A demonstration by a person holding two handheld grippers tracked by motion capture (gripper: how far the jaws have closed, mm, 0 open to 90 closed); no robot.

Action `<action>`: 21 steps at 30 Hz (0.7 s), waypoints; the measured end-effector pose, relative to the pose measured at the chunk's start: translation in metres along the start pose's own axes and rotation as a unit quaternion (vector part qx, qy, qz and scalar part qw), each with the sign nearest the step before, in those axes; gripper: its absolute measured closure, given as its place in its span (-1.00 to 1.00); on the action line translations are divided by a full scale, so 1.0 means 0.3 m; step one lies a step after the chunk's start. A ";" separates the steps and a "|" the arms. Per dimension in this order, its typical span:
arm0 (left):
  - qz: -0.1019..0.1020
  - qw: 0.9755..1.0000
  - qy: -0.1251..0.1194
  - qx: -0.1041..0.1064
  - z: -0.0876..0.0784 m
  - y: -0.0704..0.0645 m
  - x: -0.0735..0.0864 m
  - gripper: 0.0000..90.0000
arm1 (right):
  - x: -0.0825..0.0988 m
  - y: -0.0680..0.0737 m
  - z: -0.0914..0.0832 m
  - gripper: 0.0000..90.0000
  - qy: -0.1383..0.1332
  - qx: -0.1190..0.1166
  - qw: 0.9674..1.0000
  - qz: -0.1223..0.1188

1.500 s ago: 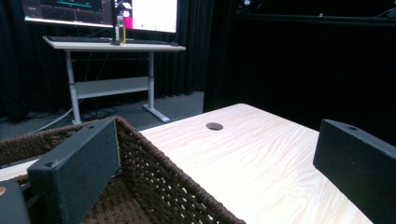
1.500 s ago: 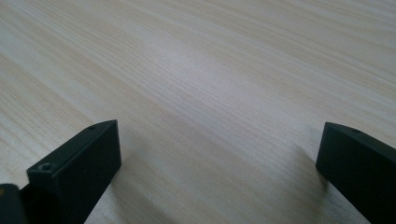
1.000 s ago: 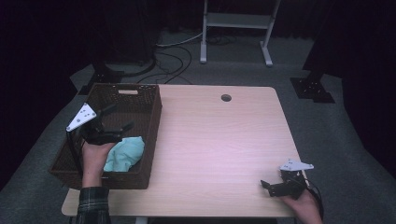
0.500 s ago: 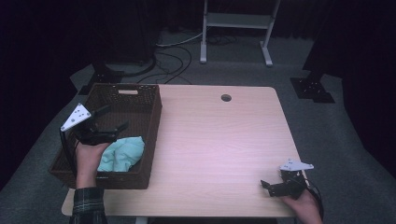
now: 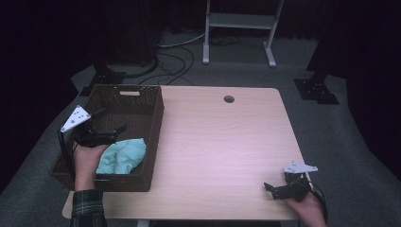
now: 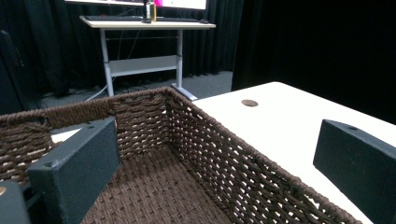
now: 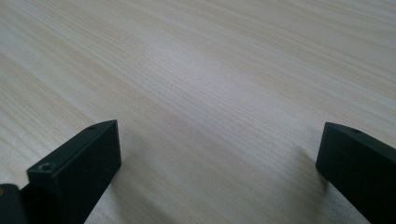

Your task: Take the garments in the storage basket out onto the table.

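A dark brown woven basket (image 5: 156, 124) stands on the left side of the light wood table (image 5: 222, 142). A teal cloth (image 5: 124, 155) lies crumpled in its near half. My left gripper (image 5: 113, 121) hovers open over the basket's left side, just behind the cloth, with nothing between its jaws. In the left gripper view the left gripper (image 6: 215, 158) looks across the basket's bare woven floor (image 6: 159, 186) toward its far wall. My right gripper (image 5: 273, 188) rests at the table's near right corner. In the right gripper view the right gripper (image 7: 217, 158) is open over bare wood (image 7: 210, 70).
A round cable hole (image 5: 229, 99) sits near the table's far edge. Beyond the table are a metal stand (image 5: 239, 28), cables on the grey floor (image 5: 175, 52) and black curtains. A second desk (image 6: 140, 23) stands behind the basket in the left gripper view.
My left gripper has drifted slightly left over the basket, leaving more of the teal cloth uncovered. The right gripper has not moved.
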State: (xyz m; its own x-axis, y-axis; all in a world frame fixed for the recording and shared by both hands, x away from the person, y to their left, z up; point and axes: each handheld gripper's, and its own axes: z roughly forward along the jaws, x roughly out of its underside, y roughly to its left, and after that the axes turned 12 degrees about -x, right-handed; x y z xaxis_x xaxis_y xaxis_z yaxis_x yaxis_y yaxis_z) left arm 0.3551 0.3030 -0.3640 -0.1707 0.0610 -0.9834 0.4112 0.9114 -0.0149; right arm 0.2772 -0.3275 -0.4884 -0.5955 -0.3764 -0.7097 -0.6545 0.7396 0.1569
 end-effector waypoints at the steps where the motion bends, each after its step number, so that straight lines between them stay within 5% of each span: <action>1: -0.001 1.000 0.003 -0.001 0.001 0.002 0.003 -1.00 | 0.000 0.000 0.000 -1.00 0.000 0.000 1.000 0.000; 14: 0.004 0.999 0.044 -0.014 0.018 0.004 0.024 -1.00 | 0.000 0.000 0.000 -1.00 0.000 0.000 1.000 0.000; 21: 0.019 0.996 0.089 -0.018 0.041 -0.007 0.037 -1.00 | 0.000 0.000 0.000 -1.00 0.000 0.000 1.000 0.000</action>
State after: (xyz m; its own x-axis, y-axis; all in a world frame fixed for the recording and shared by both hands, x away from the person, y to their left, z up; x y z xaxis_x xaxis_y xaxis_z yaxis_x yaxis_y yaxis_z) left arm 0.3633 0.2966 -0.3770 -0.3137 0.1634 -0.9354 0.3885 0.9210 0.0306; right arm 0.2771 -0.3274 -0.4885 -0.5957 -0.3756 -0.7100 -0.6537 0.7402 0.1570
